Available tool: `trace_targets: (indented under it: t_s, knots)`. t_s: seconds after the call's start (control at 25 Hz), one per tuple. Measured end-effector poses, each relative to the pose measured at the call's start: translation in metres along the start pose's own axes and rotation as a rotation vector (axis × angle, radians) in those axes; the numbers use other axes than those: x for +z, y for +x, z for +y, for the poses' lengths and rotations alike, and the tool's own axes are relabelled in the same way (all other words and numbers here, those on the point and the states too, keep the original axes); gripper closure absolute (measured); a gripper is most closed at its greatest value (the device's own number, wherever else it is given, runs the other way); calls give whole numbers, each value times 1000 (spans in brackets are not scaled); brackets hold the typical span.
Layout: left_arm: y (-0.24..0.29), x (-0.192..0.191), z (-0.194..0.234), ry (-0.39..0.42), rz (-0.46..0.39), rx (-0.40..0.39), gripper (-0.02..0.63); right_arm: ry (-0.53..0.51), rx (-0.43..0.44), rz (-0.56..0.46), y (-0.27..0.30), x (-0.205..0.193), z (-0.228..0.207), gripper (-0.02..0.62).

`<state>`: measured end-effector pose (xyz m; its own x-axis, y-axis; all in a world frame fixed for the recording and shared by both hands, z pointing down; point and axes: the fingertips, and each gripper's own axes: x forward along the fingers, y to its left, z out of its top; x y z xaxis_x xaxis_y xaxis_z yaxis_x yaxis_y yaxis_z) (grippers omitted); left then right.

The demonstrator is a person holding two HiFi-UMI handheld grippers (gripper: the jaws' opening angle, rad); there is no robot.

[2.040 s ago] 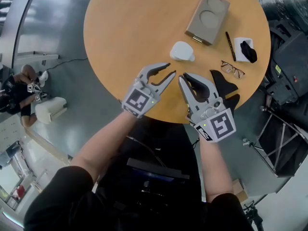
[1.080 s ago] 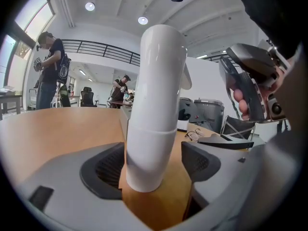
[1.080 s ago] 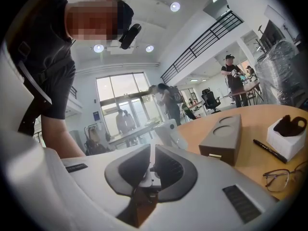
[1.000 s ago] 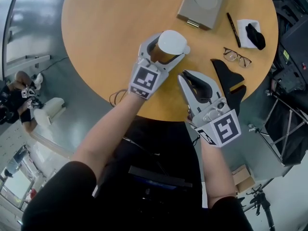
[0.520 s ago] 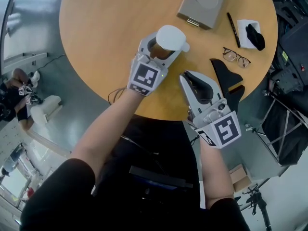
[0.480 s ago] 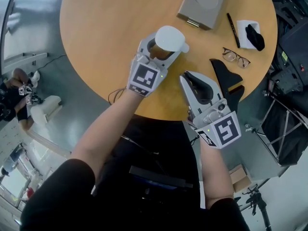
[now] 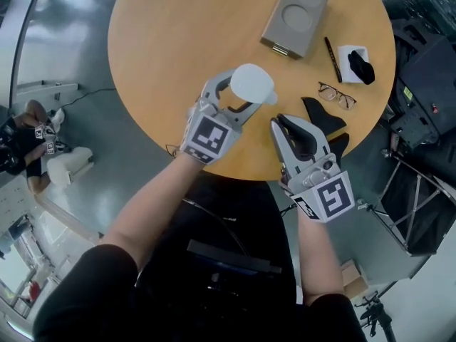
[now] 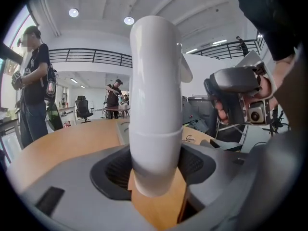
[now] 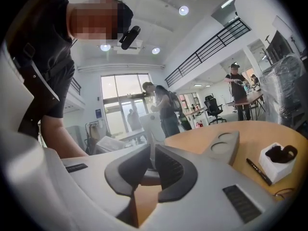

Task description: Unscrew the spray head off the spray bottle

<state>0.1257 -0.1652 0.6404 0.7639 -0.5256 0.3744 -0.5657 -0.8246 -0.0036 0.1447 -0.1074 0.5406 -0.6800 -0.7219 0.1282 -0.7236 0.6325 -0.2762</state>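
A white spray bottle (image 7: pixel 251 84) with its spray head on top hangs above the round wooden table (image 7: pixel 171 41). My left gripper (image 7: pixel 242 95) is shut on its lower body; its jaws have just been closing around it. In the left gripper view the bottle (image 8: pixel 155 105) stands upright between the dark pads (image 8: pixel 115 170), its base clear of the wood. My right gripper (image 7: pixel 283 122) is shut with nothing in it, just right of the bottle. Past the right gripper's (image 9: pixel 148 153) closed tips, the bottle (image 9: pixel 153 125) shows ahead.
At the table's far side lie a grey tray with two round recesses (image 7: pixel 294 16), a black pen (image 7: pixel 332 59), a white box holding a dark object (image 7: pixel 355 64) and glasses (image 7: pixel 333 95). A black object (image 7: pixel 322 116) lies under my right gripper. Several people stand in the room.
Two seconds ago the left gripper was open and the bottle stood on the table. Its jaws closed on the bottle and lifted it. The right gripper rose too, staying shut.
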Motion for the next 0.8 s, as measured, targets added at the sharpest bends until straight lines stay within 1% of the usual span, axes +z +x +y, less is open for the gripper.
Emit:
trace_targets:
  t_s: [0.2,0.4,0.64,0.8]
  knots:
    - [-38,46,-24,-19,22,-11,302,-33,42,-12,-23,44,30,558]
    - [-76,98,-53,-54,15,-33,302,-68,81,-21,-50,85,64,551]
    - [-116,153,-89,-37,25,-51,302,-94,143,-29,-79,130,101,493]
    - [-138,178,-107,-63,28,-70,302,-103,164,-34,-90,157,119,453]
